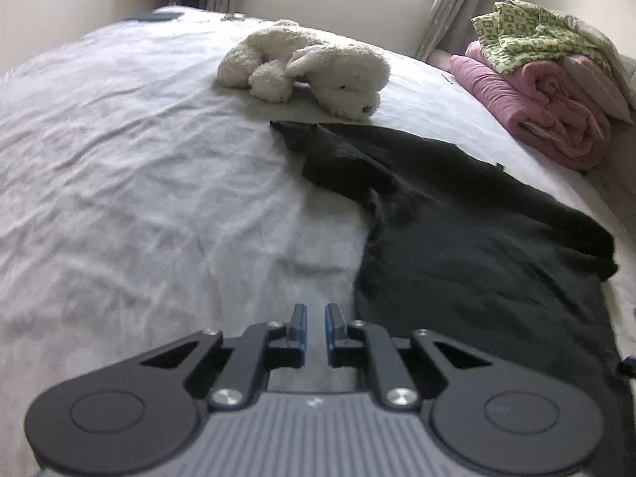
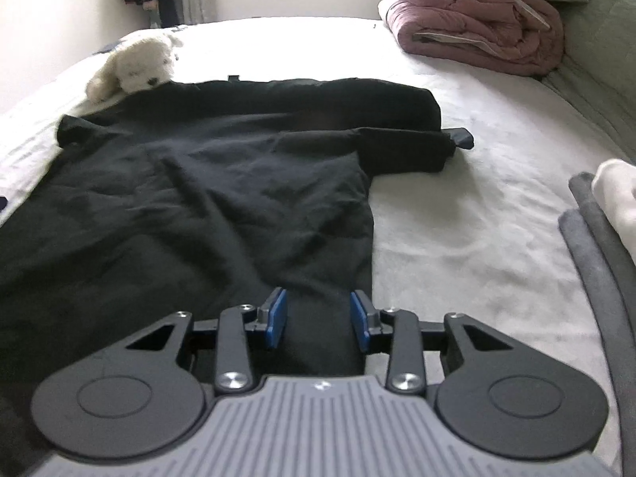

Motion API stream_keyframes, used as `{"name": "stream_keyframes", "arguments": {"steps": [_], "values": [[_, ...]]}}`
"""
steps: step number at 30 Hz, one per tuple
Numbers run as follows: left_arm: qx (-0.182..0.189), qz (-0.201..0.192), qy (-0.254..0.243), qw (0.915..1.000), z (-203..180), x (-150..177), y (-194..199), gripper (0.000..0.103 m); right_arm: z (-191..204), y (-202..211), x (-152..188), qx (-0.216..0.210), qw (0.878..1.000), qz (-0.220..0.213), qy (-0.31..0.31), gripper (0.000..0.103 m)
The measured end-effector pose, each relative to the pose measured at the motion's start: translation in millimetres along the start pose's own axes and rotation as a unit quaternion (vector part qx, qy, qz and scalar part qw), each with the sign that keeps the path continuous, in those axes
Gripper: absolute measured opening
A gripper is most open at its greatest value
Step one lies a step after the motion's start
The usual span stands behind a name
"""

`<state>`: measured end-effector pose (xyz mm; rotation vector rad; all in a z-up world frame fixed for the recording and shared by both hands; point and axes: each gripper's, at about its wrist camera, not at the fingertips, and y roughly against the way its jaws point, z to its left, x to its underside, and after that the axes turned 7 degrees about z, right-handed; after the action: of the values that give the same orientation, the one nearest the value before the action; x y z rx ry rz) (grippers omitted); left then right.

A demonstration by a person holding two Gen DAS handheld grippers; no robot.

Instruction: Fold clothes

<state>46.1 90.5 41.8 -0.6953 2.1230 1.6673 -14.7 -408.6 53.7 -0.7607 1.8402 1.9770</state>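
Fingers (image 2: 357, 318) astride spread black garment (image 2: 198, 183)

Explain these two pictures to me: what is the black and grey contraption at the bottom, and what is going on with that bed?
Those are two hand-held grippers, each with a camera looking along its fingers. The left gripper hovers over the white bed sheet, jaws slightly apart, holding nothing. The right gripper is open with the hem of a black shirt between its pads, not yet clamped. Further off lie a white plush toy and a rolled pink blanket.
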Motion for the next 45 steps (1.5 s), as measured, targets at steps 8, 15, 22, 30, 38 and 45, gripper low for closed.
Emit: {"name": "stream_keyframes", "arguments": {"steps": [8, 15, 22, 30, 38, 45], "values": [[0.033, 0.049, -0.012, 0.9982, -5, 52, 31, 0.009, 11, 21, 31, 0.013, 0.999, 0.031, 0.024, 0.036], [0.049, 0.073, -0.022, 0.9959, 5, 89, 58, 0.015, 1, 50, 68, -0.013, 0.997, 0.069, -0.035, 0.036], [0.075, 0.083, -0.035, 0.9931, 15, 122, 88, 0.032, 7, 90, 100, -0.051, 0.993, 0.086, -0.064, 0.037], [0.103, 0.104, -0.027, 0.9888, 23, 152, 95, 0.034, 9, 123, 145, -0.068, 0.986, 0.111, -0.108, 0.037], [0.098, 0.111, -0.050, 0.9877, 12, 159, 93, 0.002, 17, 125, 162, -0.049, 0.986, 0.110, -0.118, 0.006], [0.099, 0.078, -0.054, 0.9906, 16, 135, 141, 0.001, -2, 173, 151, -0.057, 0.988, 0.040, -0.138, 0.005]]}}
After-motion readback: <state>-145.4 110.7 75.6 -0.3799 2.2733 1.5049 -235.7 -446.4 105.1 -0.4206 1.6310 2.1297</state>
